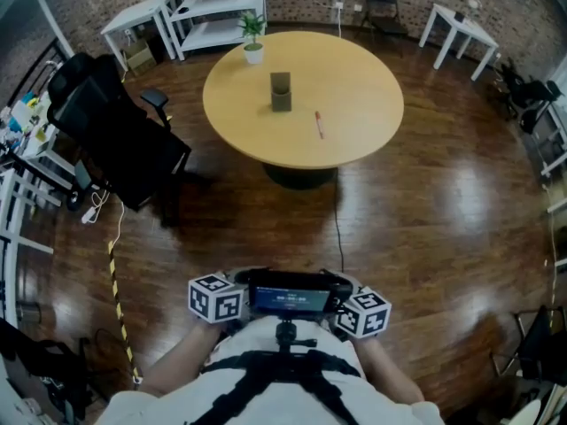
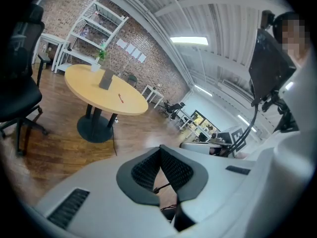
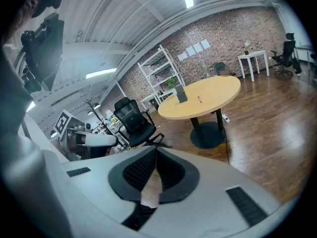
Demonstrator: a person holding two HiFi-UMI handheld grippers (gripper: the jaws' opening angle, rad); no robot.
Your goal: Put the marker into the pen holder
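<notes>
In the head view, a round wooden table [image 1: 354,78] is seen at the far side of a dark wooden floor [image 1: 425,228]. A dark pen holder [image 1: 280,91] stands upright near the table's middle. The marker [image 1: 319,124], thin and reddish, lies flat on the table to the right of the pen holder, apart from it and nearer the table's front edge. A small potted plant [image 1: 253,38] stands near the far rim. A black office chair [image 1: 115,131] is placed left of the table, and white shelving [image 1: 217,7] stands against the brick wall behind. At the bottom edge, two cubes with square markers [image 1: 217,297] are held close to the person's body, with a dark screen unit [image 1: 288,295] between them.

In the left gripper view, the left tool [image 2: 159,151] is seen clenched: its black ribbed pads meet at the tips and nothing is gripped between them. The table is seen well ahead, with the pen holder and the marker on it, well apart from the tool.

In the right gripper view, the right tool [image 3: 155,152] is likewise clenched and empty, its pads touching at the tips. The table, the pen holder and the marker are seen far ahead, across the floor, with the office chair to the left.
</notes>
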